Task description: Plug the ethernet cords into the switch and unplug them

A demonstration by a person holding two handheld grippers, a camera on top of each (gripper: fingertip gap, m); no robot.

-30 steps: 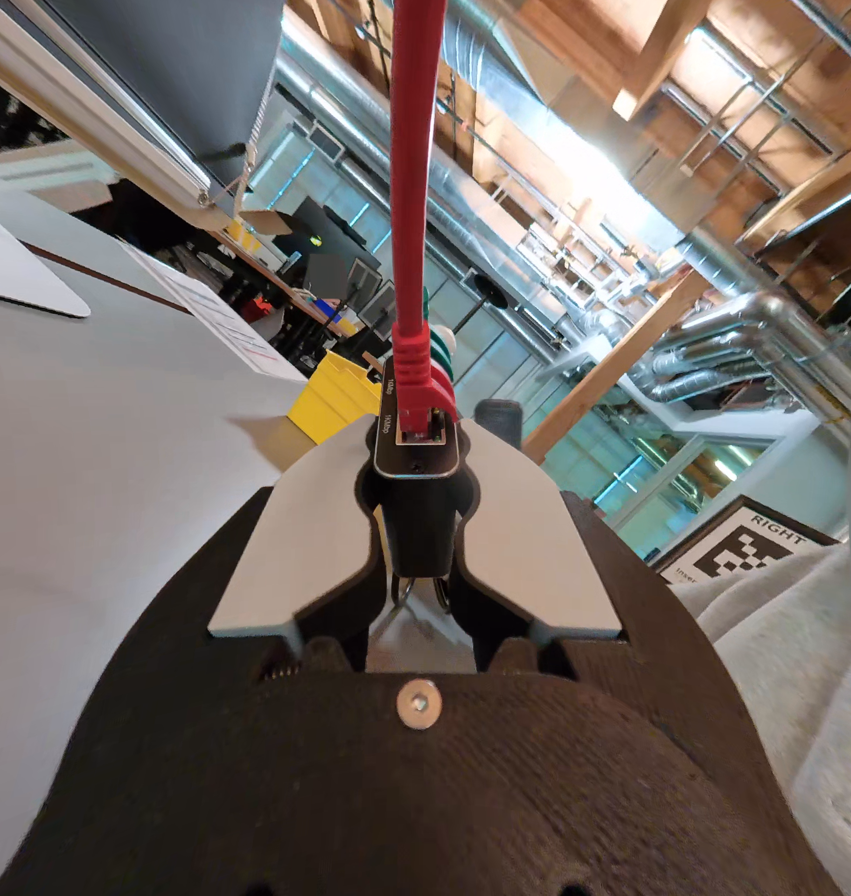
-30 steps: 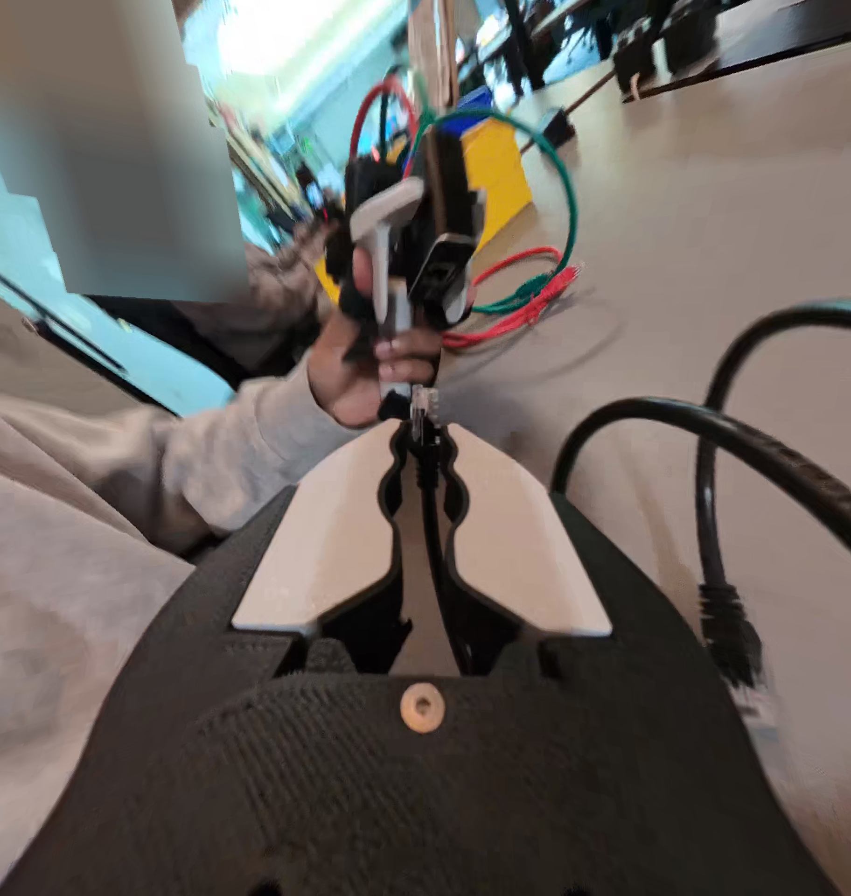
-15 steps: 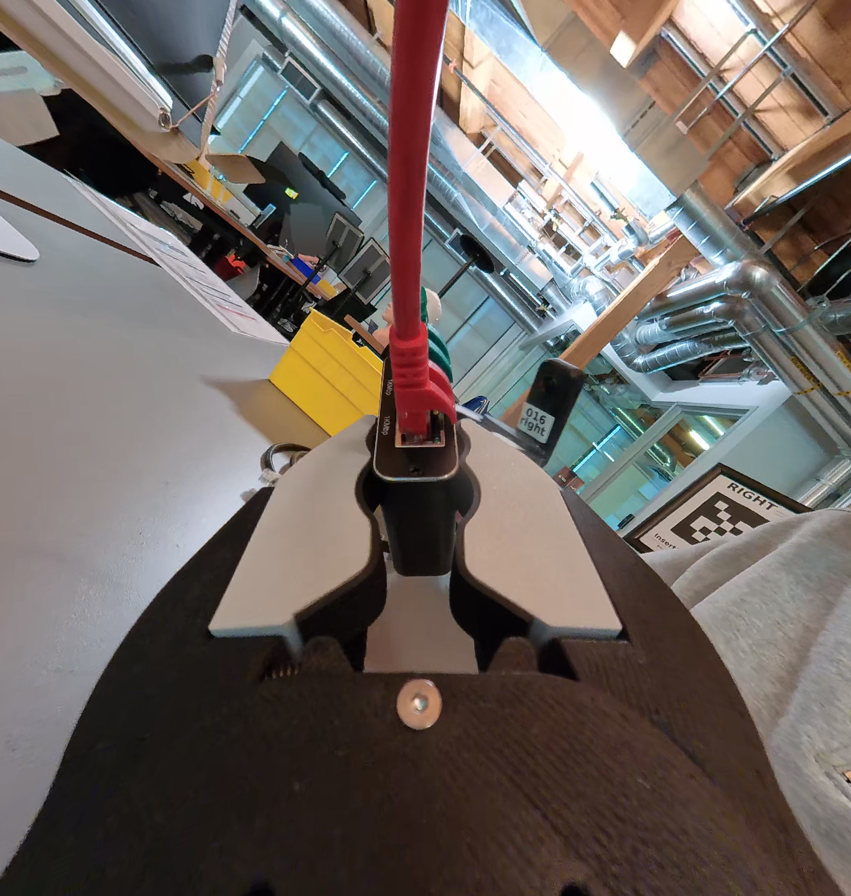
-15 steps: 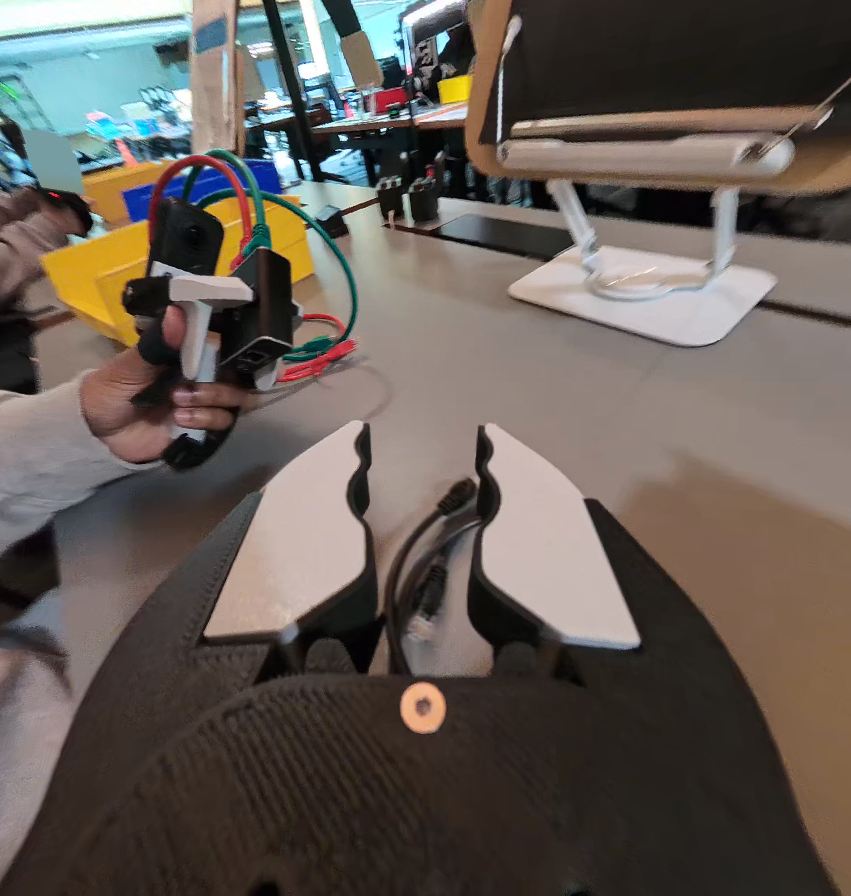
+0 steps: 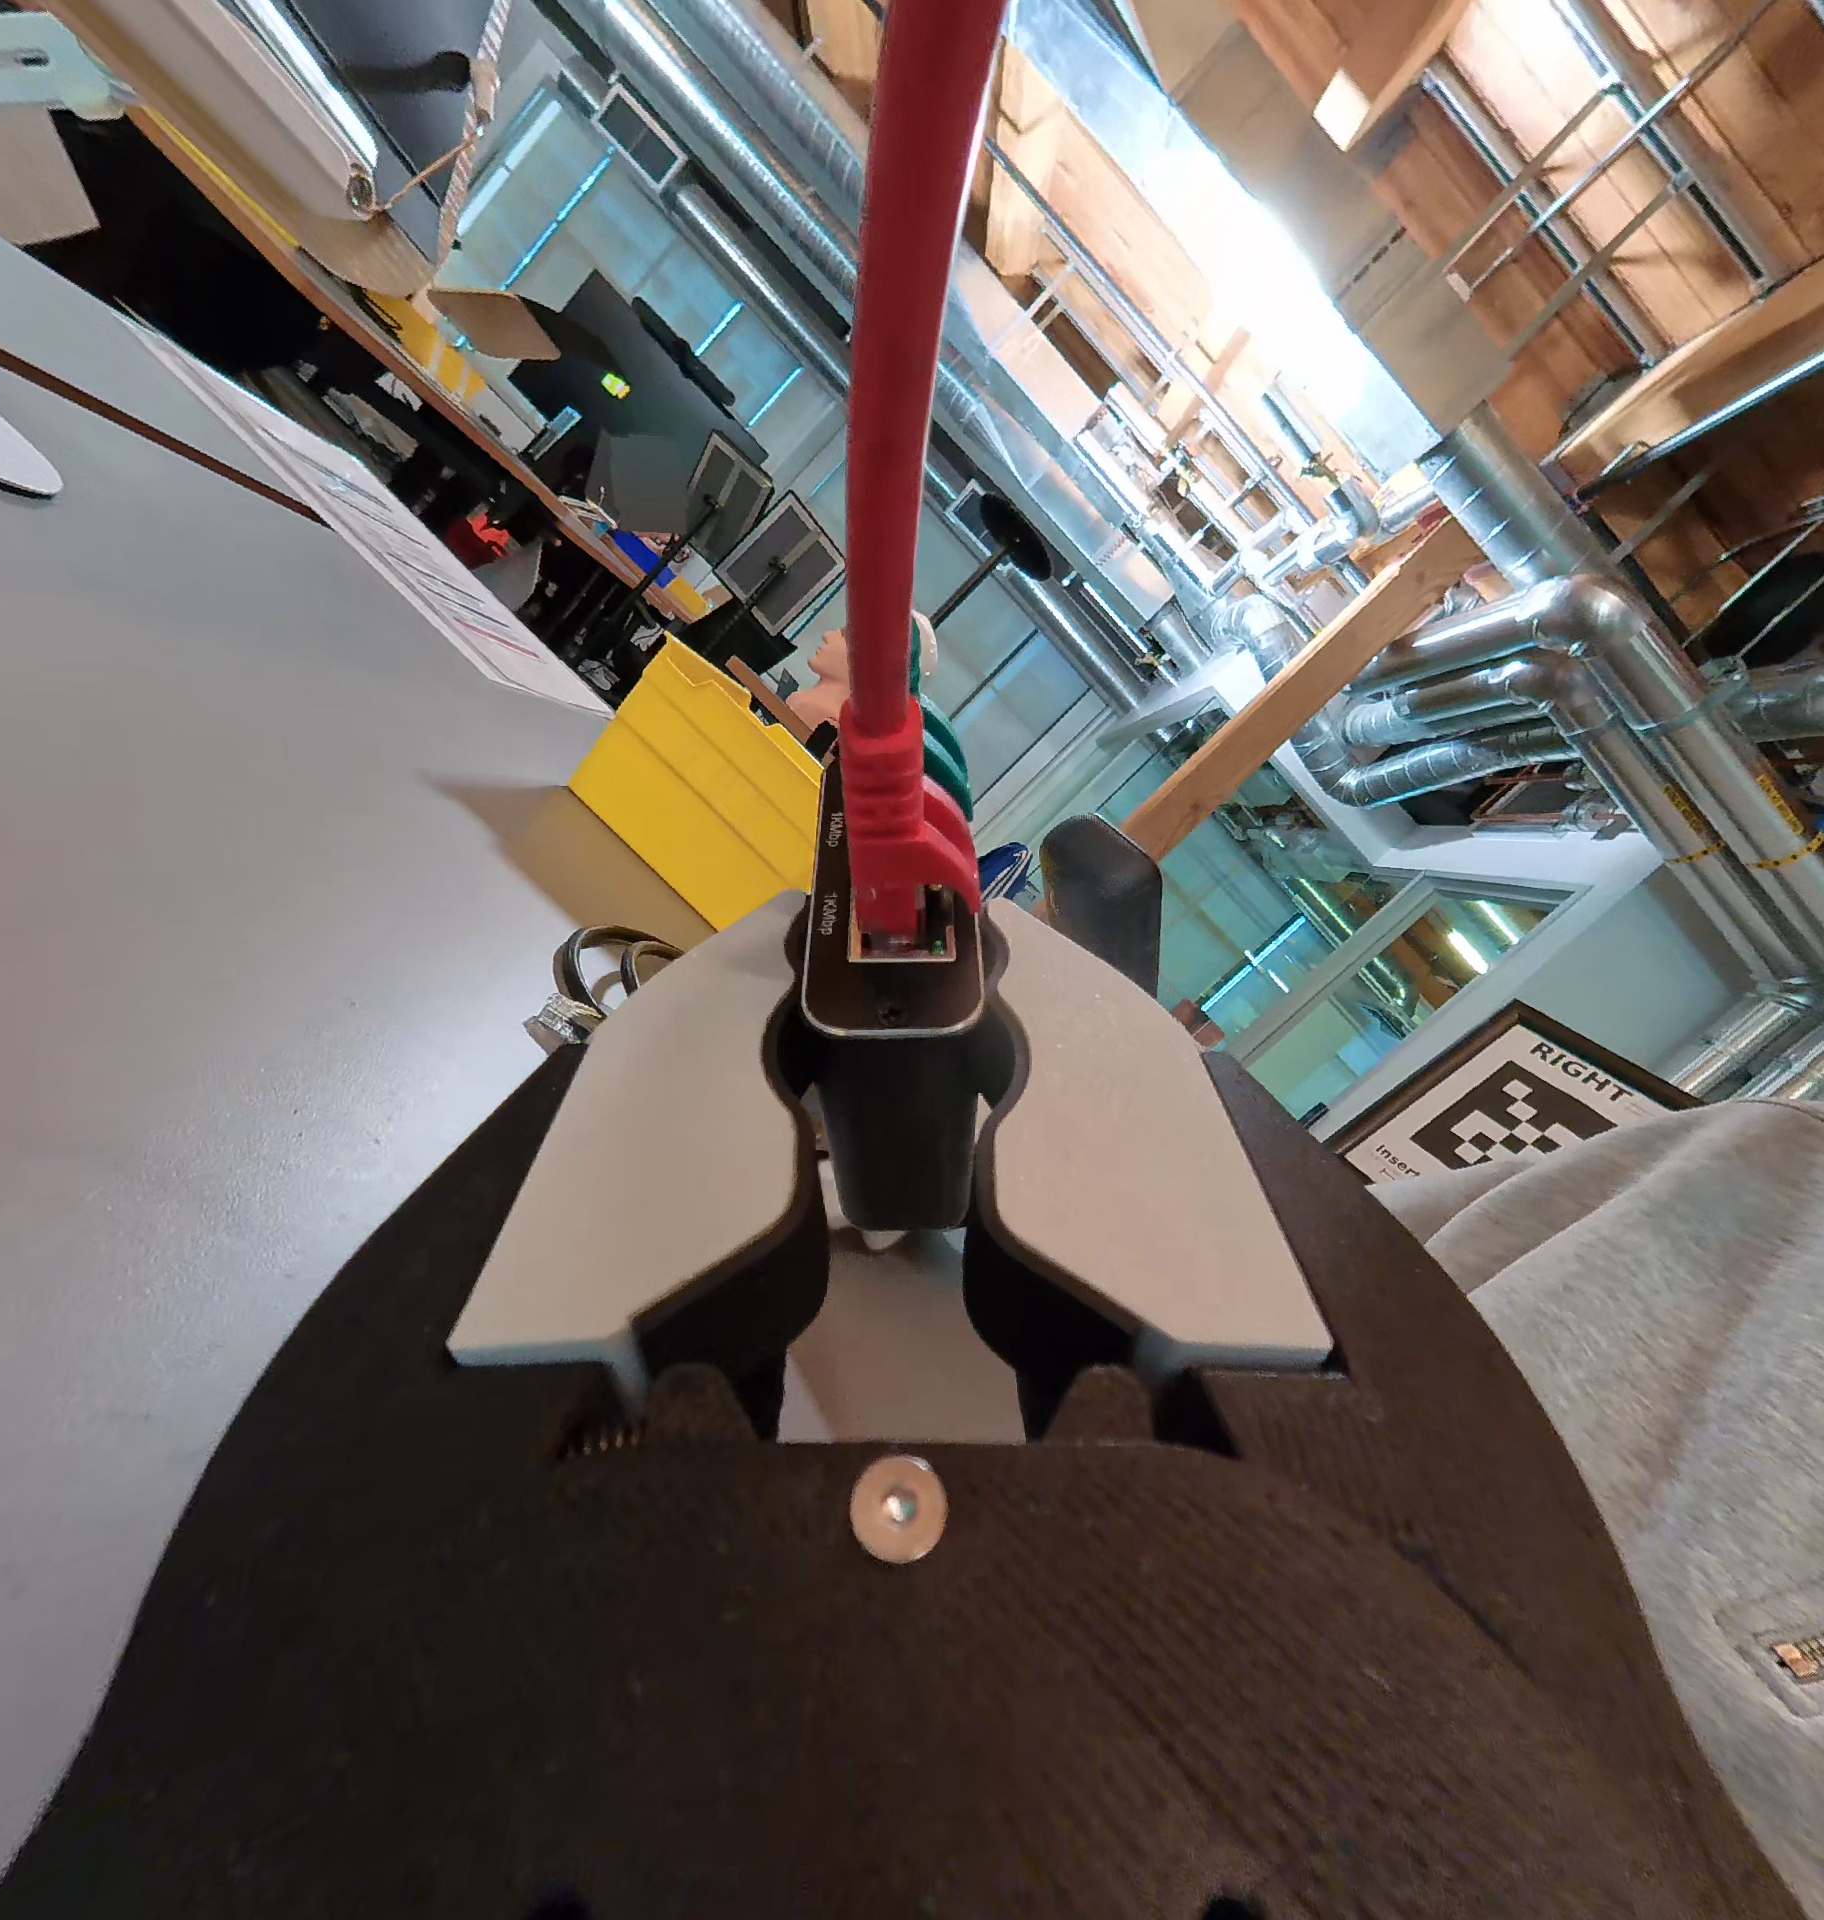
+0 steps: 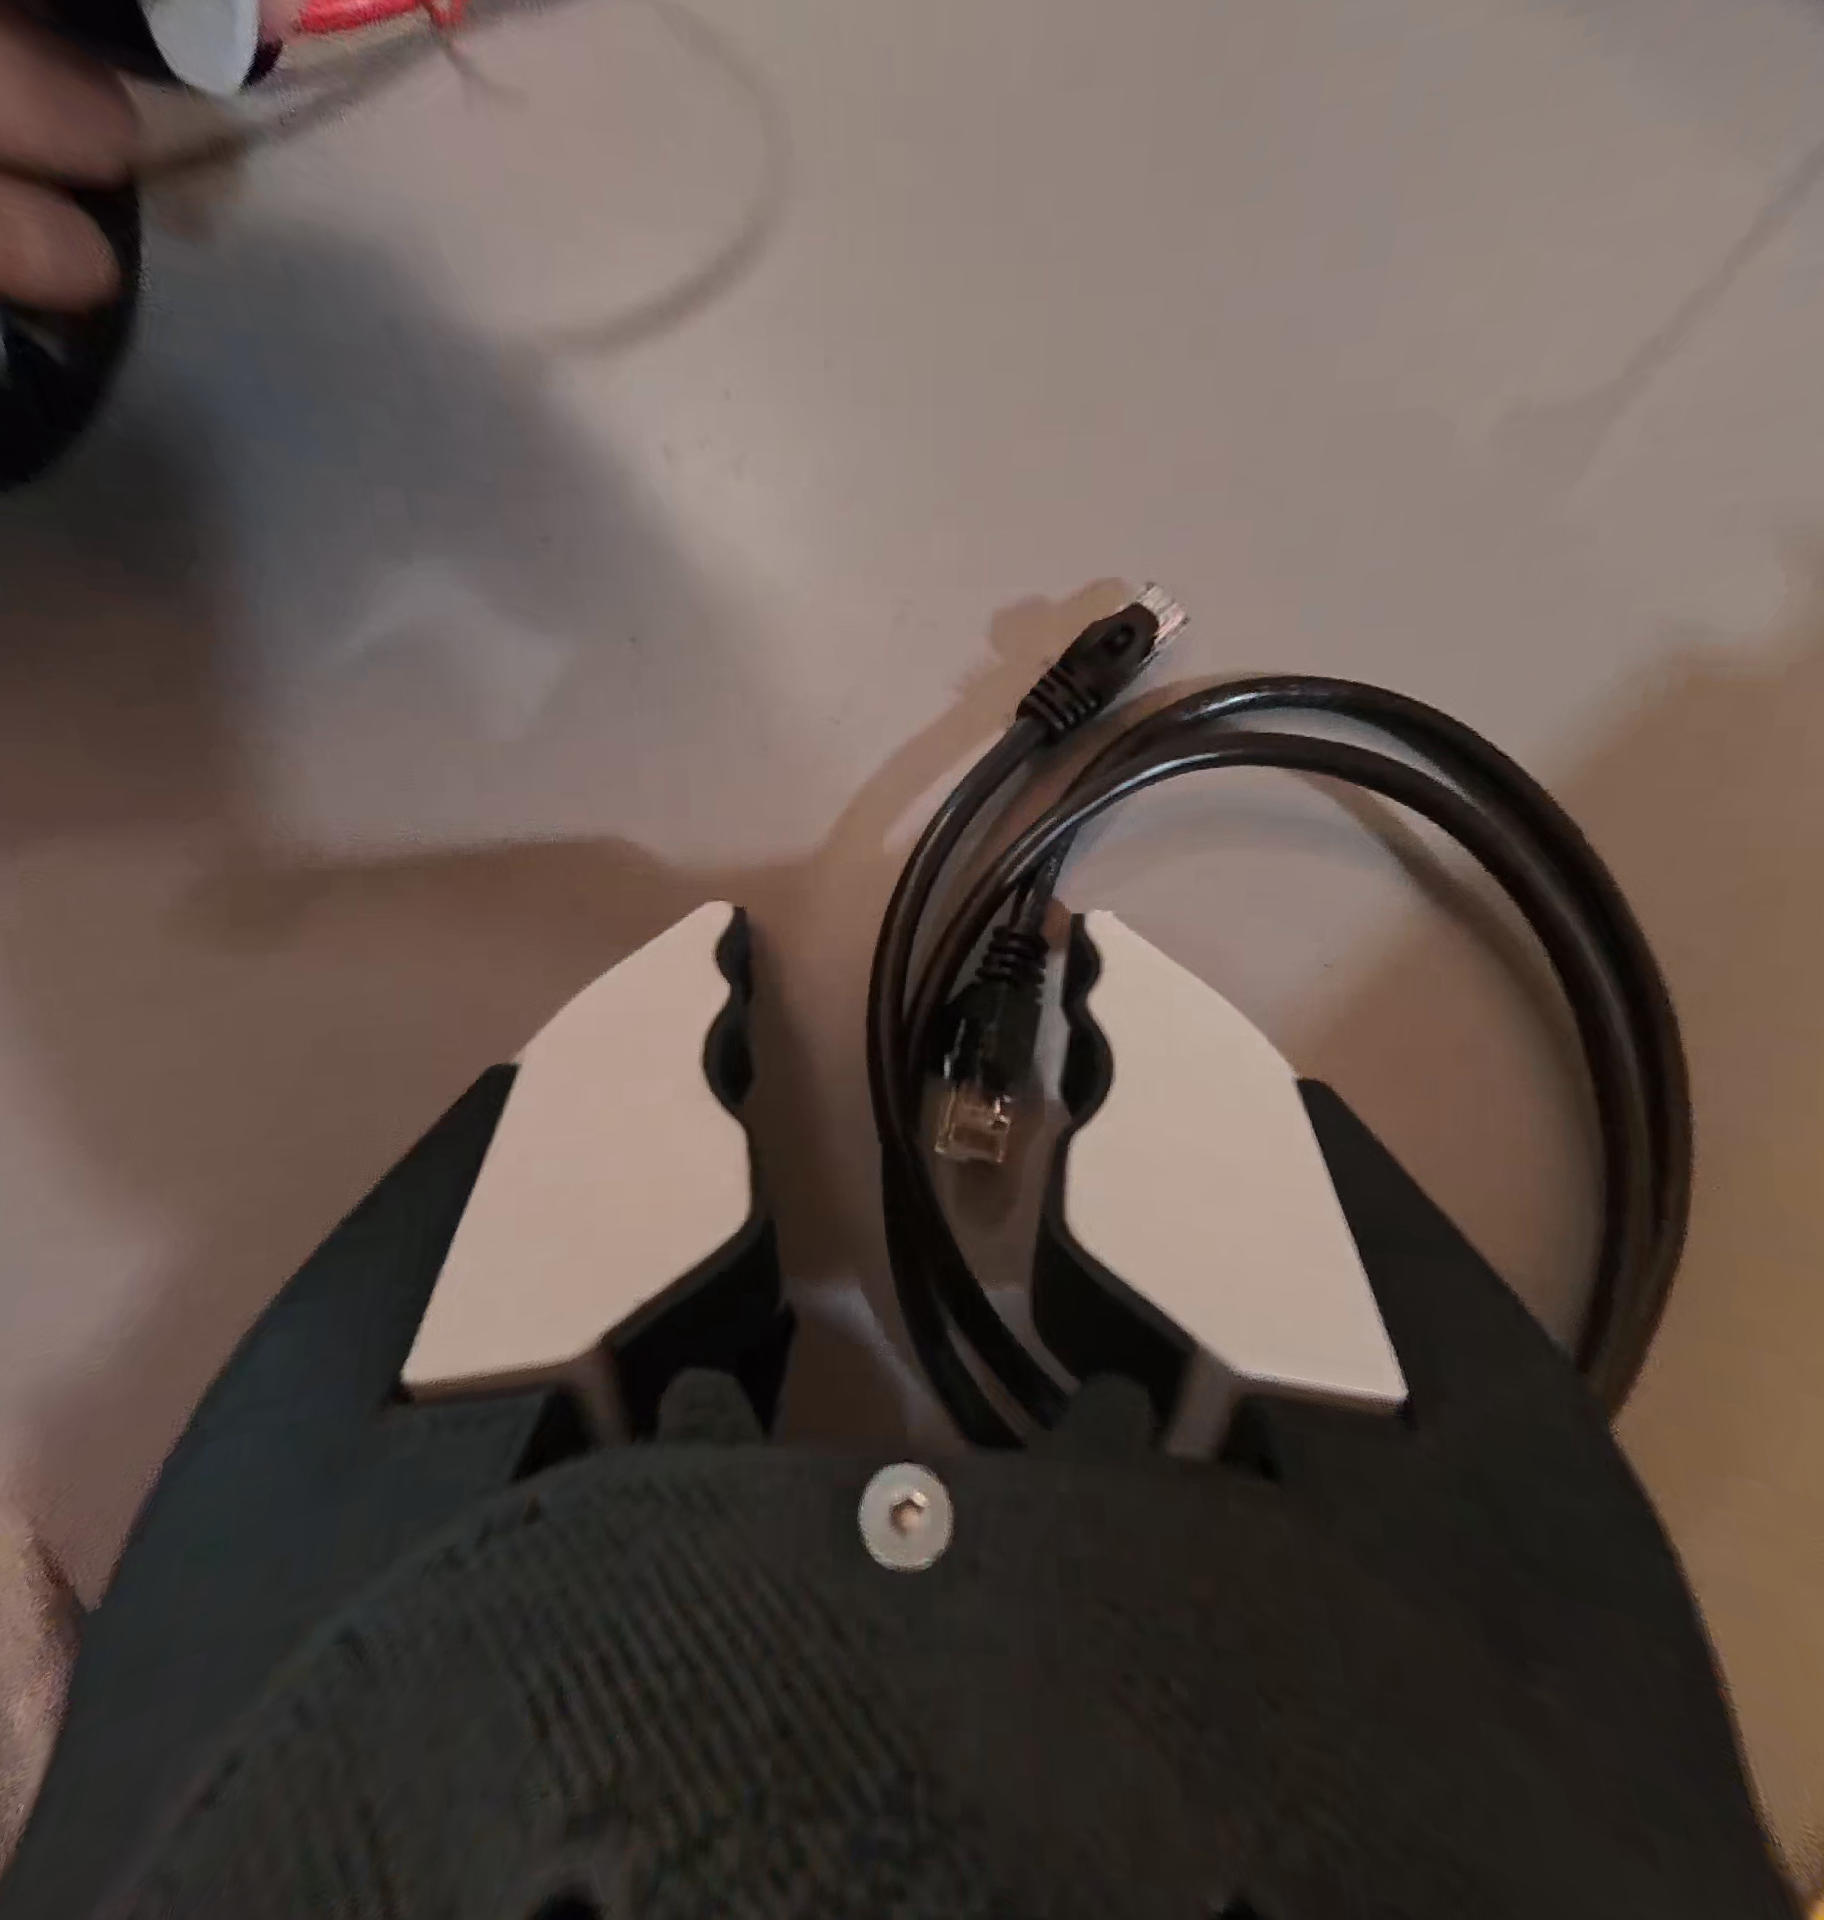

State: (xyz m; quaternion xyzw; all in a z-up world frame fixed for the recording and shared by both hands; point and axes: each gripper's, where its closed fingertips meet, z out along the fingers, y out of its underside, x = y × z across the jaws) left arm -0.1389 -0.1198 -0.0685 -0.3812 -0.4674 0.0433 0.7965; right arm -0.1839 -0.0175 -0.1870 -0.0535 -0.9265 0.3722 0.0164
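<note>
My left gripper point(image 5: 895, 971) is shut on the black switch point(image 5: 892, 1101) and holds it up off the table. A red ethernet cord point(image 5: 892, 416) is plugged into its nearest port, and a green plug point(image 5: 944, 748) sits in the port behind it. My right gripper point(image 6: 903, 935) is open and points down at the table. A coiled black ethernet cord point(image 6: 1459, 831) lies there loose. One of its plugs point(image 6: 981, 1070) lies between my open fingers, near the right one; the other plug point(image 6: 1110, 649) lies farther out.
A yellow bin point(image 5: 695, 774) stands on the grey table point(image 5: 160, 831) beyond the switch. A paper sheet point(image 5: 409, 561) lies at the left. A hand point(image 6: 25, 156) with the other gripper shows blurred at the top left of the right wrist view. A grey sleeve point(image 5: 1666, 1403) is at the right.
My right gripper let go of the black cord's plug, opened, and tilted down over the coiled cord on the table. My left gripper kept its hold on the switch with little movement.
</note>
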